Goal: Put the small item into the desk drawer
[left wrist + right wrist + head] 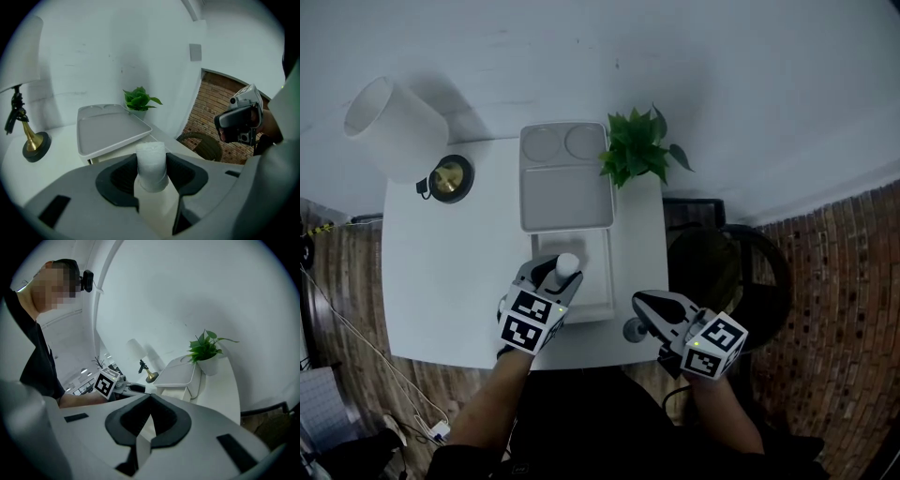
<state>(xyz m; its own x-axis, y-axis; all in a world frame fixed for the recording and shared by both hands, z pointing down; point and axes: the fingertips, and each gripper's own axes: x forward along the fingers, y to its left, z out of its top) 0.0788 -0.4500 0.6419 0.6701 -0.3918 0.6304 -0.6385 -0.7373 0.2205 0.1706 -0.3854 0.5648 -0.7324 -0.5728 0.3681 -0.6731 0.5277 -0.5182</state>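
You are clamping the small white item (151, 159) in your left hand-held gripper (555, 278), holding it above the open drawer (605, 281) for the drop; your right hand-held gripper (645, 305), closed and empty, is hovering beside the desk (441, 281).

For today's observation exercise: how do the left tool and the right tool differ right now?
The left tool is shut on a small white cylinder; the right tool is shut on nothing. The left tool hangs over the open drawer; the right tool is beside it, to the right. Both carry a marker cube.
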